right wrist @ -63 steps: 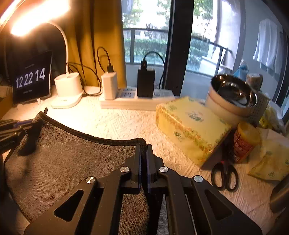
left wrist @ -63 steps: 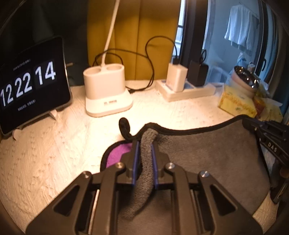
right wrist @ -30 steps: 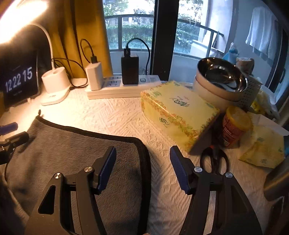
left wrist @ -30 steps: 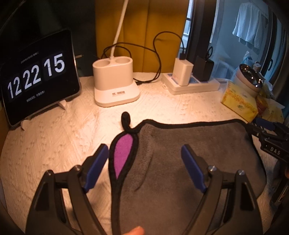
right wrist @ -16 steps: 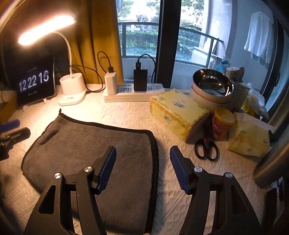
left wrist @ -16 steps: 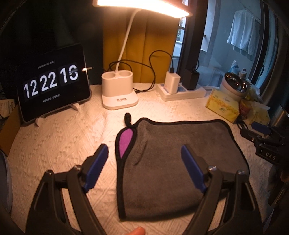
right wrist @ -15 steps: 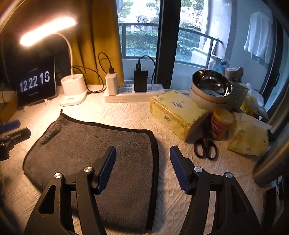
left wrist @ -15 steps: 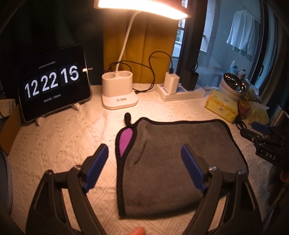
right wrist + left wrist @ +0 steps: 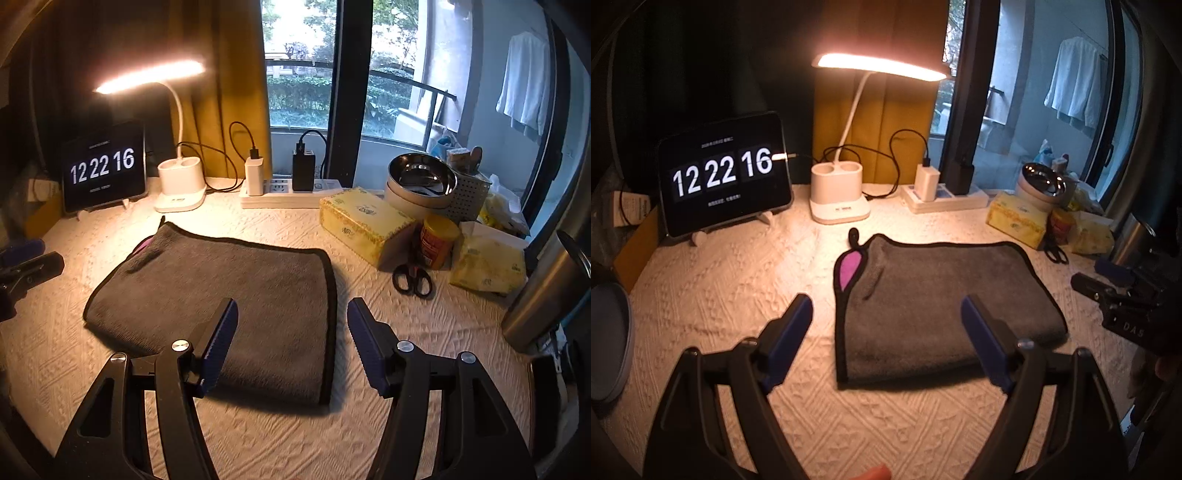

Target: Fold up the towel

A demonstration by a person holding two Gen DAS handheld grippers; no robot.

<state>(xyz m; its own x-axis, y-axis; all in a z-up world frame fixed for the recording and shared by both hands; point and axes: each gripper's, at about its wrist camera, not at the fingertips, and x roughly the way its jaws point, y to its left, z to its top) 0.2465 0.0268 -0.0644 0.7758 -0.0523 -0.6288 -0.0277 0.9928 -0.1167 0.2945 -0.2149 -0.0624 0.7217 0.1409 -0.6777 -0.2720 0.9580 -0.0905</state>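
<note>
A dark grey towel [image 9: 942, 299] with black trim lies folded flat on the cream tablecloth; a purple patch [image 9: 849, 267] shows at its far left corner. It also shows in the right wrist view [image 9: 229, 291]. My left gripper [image 9: 886, 328] is open and empty, raised above the towel's near left part. My right gripper [image 9: 291, 343] is open and empty, above the towel's near right corner. The right gripper also shows at the right edge of the left wrist view [image 9: 1123, 295].
At the back stand a tablet clock [image 9: 724, 184], a lit desk lamp [image 9: 838, 199] and a power strip [image 9: 291, 192]. To the right are a yellow tissue box [image 9: 364, 221], scissors [image 9: 412, 278], a jar [image 9: 437, 240], a steel bowl [image 9: 421, 177] and a steel flask [image 9: 543, 295].
Both grippers let go of the towel and opened, then pulled back and rose. The towel now lies folded on the table.
</note>
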